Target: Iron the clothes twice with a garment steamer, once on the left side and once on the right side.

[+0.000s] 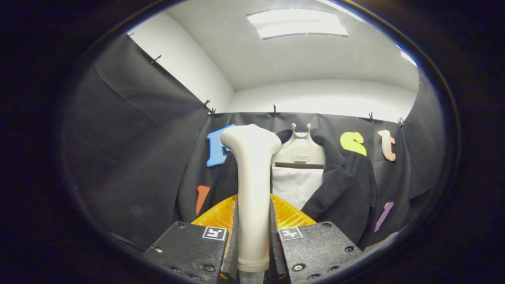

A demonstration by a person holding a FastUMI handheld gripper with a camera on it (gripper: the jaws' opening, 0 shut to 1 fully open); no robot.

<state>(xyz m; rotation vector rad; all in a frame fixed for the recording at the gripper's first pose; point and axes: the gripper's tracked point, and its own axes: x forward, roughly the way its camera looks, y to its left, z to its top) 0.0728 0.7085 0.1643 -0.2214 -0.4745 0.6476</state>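
Smooth cream steamer [252,189] clamped upright in the tool [253,244].

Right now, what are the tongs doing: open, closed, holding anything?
Tongs: closed on the garment steamer; both fingers press its handle, held upright, head raised in front of the dark jacket.

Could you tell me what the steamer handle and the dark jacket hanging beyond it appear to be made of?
The steamer handle, which the gripper is shut on, looks like smooth moulded plastic with a soft sheen. The dark jacket seems a matte woven cloth, perhaps wool-like, with a faintly nubby surface and soft folds.
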